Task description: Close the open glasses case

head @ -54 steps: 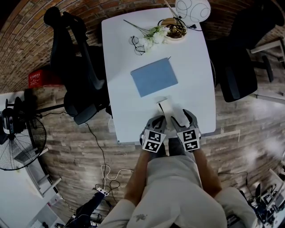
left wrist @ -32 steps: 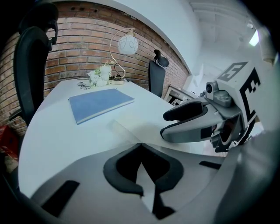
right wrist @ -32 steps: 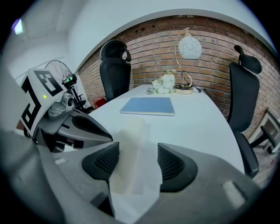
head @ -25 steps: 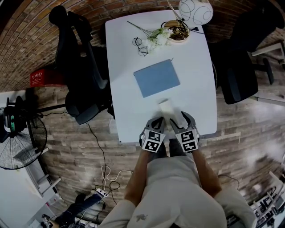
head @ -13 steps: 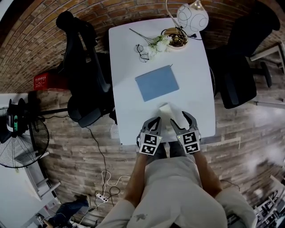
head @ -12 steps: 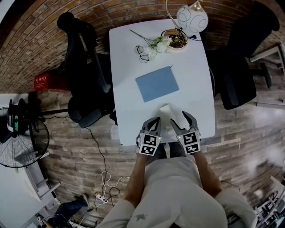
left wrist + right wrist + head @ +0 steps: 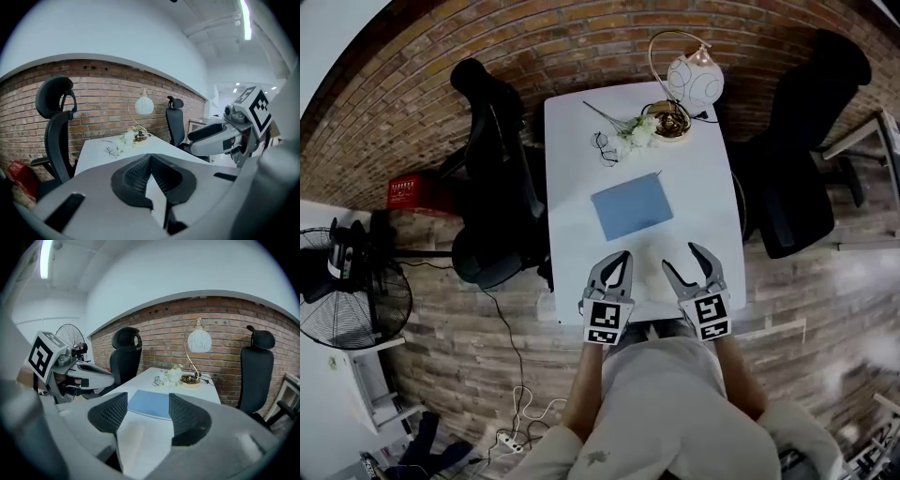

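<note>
The white glasses case (image 7: pixel 129 439) lies low and flat on the white table (image 7: pixel 572 187), near its front edge, with no lid standing up. In the head view it hardly stands out from the tabletop. My right gripper (image 7: pixel 680 255) hovers just behind and to the right of the case, open and holding nothing; in its own view the pads (image 7: pixel 112 412) stand wide apart. My left gripper (image 7: pixel 621 255) hangs to the left of the case, shut and empty, with its tips meeting (image 7: pixel 150 157). Neither gripper touches the case.
A blue pad (image 7: pixel 632 206) lies mid-table beyond the case. At the far end are spectacles (image 7: pixel 605 148), white flowers (image 7: pixel 636 129), a gold dish (image 7: pixel 668 120) and a globe lamp (image 7: pixel 695 77). Black chairs stand left (image 7: pixel 492 169) and right (image 7: pixel 797 141). A fan (image 7: pixel 352 300) stands on the floor.
Both grippers have drawn back from the case and moved apart. The right gripper, which was against the case, is now off it. The head view has pulled back.
</note>
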### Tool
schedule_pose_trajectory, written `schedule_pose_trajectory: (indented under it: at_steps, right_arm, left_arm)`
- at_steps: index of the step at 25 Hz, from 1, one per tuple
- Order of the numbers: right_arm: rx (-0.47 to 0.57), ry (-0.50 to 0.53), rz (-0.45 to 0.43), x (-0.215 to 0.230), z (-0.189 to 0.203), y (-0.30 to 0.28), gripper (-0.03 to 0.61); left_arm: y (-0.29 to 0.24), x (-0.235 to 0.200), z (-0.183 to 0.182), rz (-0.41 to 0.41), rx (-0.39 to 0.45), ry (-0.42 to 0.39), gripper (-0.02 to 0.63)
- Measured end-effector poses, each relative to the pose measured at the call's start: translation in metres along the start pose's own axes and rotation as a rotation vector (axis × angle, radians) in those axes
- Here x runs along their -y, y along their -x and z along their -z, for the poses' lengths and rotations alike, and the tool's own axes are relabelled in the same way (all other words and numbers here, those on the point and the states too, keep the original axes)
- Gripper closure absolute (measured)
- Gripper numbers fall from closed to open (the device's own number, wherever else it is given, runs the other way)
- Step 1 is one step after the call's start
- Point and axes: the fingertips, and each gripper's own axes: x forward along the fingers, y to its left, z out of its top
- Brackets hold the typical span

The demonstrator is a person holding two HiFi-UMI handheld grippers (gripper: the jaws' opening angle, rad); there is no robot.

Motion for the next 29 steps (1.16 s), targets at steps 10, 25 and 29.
schedule_pose_trajectory:
  at_steps: [10,25,29]
  right_arm:
    - [0.167,0.041,0.067,0.021,-0.063,0.037,0.301]
    - [0.337,0.076,0.067,0.031,-0.130,0.081,0.301]
    - [0.360,0.079,0.066,0.033,-0.140,0.097,0.301]
  left_arm:
    - [0.029,0.010,-0.066,-0.027,0.137,-0.053,0.611]
    - [0.062,0.019,-0.136,-0.093,0.264,-0.113,0.611]
    - [0.072,0.026,-0.156,-0.101,0.309,-0.140,0.611]
